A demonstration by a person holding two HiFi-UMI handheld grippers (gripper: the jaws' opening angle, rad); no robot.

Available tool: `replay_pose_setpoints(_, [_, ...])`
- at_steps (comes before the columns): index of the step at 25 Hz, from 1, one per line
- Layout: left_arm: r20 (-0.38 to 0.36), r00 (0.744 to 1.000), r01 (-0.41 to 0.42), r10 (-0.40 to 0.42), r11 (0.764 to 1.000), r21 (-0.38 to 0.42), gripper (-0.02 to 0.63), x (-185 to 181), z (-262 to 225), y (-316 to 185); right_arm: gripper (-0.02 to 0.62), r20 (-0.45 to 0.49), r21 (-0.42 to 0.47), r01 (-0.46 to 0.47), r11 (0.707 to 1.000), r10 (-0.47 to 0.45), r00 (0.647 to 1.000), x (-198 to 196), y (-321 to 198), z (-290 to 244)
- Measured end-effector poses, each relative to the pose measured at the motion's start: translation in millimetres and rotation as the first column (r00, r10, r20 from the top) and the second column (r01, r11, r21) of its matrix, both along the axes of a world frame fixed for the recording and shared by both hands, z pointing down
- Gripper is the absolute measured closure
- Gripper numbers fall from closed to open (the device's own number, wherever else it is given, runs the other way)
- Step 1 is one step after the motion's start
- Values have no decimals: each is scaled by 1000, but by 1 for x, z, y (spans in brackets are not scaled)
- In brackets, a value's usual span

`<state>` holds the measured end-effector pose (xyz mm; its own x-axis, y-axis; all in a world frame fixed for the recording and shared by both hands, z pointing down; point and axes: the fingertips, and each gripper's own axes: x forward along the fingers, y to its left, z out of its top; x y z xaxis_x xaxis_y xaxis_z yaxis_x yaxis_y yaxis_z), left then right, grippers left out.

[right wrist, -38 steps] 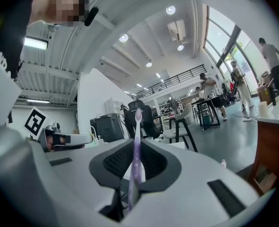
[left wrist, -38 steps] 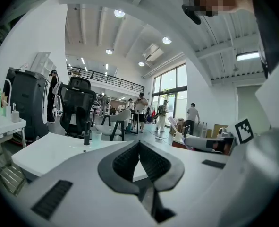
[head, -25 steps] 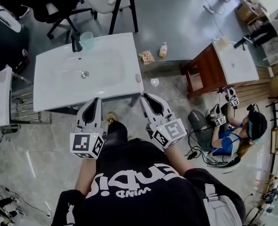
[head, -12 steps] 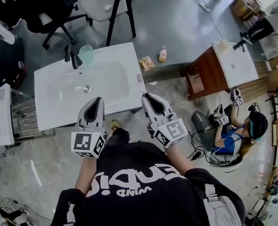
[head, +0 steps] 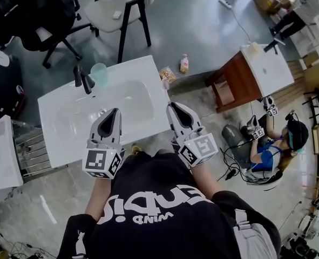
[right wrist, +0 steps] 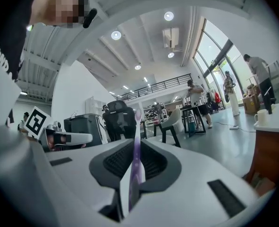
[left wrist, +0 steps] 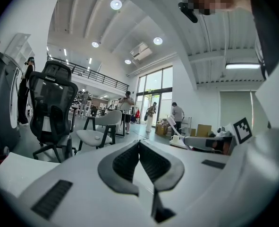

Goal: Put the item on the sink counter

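Observation:
My right gripper [head: 175,110] is shut on a purple-and-white toothbrush [right wrist: 136,148]. The brush stands upright between the pads, and its head [head: 165,83] pokes out past the jaws near the right edge of the white sink counter [head: 143,69]. The empty left gripper [head: 110,120] has its pads touching and hovers over the counter's front edge beside the basin. In the left gripper view the shut left gripper [left wrist: 139,144] points out across the room. A black faucet [head: 82,77] and a teal cup [head: 99,73] stand at the counter's back.
A wooden side table with a white top [head: 256,72] stands to the right. A seated person [head: 267,152] holds grippers near it. A snack packet [head: 168,74] and a small bottle [head: 184,63] lie on the floor behind the sink. Chairs [head: 116,9] stand beyond; another white counter [head: 0,161] is at left.
The sink counter has come nearer, so both grippers now hang over its front edge instead of short of it. The toothbrush stays clamped in the right gripper.

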<state>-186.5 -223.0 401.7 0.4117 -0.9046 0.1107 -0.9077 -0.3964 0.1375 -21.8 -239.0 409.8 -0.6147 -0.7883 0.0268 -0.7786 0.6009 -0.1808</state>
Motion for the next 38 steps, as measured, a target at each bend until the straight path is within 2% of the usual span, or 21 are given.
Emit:
replay_pose_setpoints(7, [-13,1000,-8,8,1000,-5,586,2,-6,-15,538,-8,-4,-14,1000,14,1000,0,-10,-8])
replay_pose_setpoints(24, [-17,1000,19,-20,999,-28,586,21,0,-35,538,-22,-6,39,999,-39,999,5,-46,-1])
replay_pose_setpoints(38, [-9,1000,17,-18,1000,-23,586,34,-1,-46,538,-98,-103,46,994,-56,994,9,-74,60])
